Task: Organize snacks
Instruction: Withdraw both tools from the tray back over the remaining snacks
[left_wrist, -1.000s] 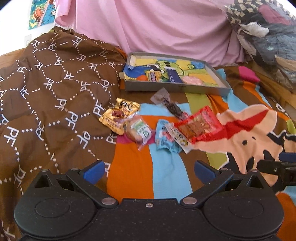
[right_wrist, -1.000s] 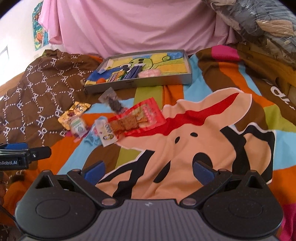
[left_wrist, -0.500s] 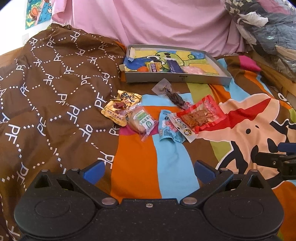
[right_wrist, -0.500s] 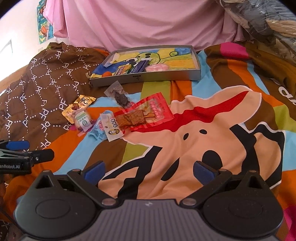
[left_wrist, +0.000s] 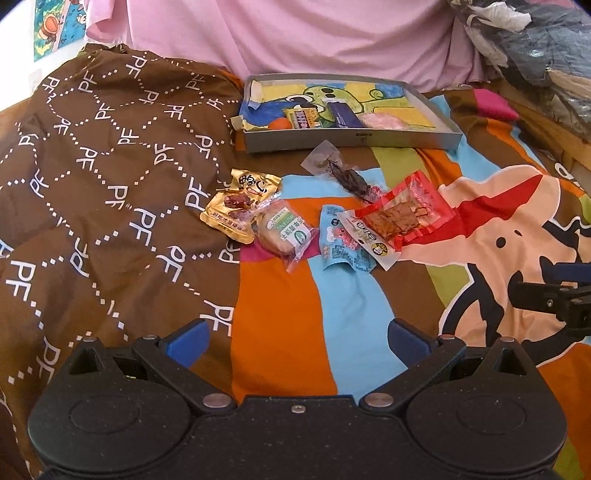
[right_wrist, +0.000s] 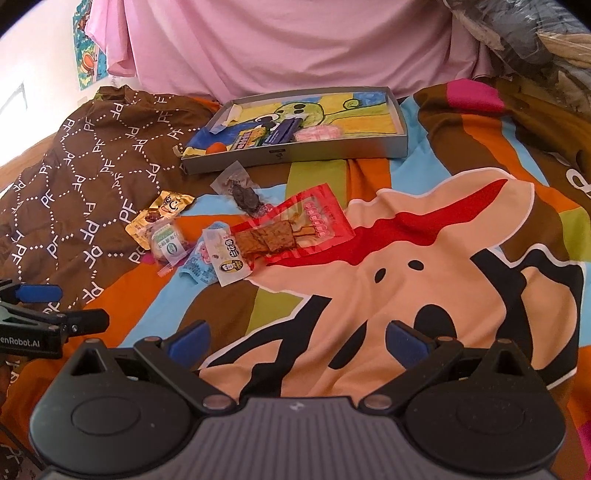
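Several snack packets lie on the colourful bedspread: a gold packet (left_wrist: 240, 205), a clear-wrapped cake with a green label (left_wrist: 284, 230), a light blue packet (left_wrist: 341, 247), a white packet (left_wrist: 369, 236), a red packet of brown strips (left_wrist: 406, 208) and a clear pouch with dark pieces (left_wrist: 340, 168). Behind them a shallow grey box (left_wrist: 351, 140) with a cartoon lining holds a few snacks. My left gripper (left_wrist: 297, 338) is open and empty, well short of the packets. My right gripper (right_wrist: 297, 338) is also open and empty, over the cartoon print, with the red packet (right_wrist: 295, 227) ahead.
A brown patterned blanket (left_wrist: 92, 166) covers the bed's left side. A pink sheet (left_wrist: 295, 37) hangs behind the box. Bundled dark clothes (left_wrist: 535, 48) pile up at the far right. The left gripper's fingers (right_wrist: 55, 317) show at the right wrist view's left edge.
Both grippers have tilted and drawn slightly closer to the snacks, so packets and box sit lower and nearer in view. Both stay open. No snack has moved.
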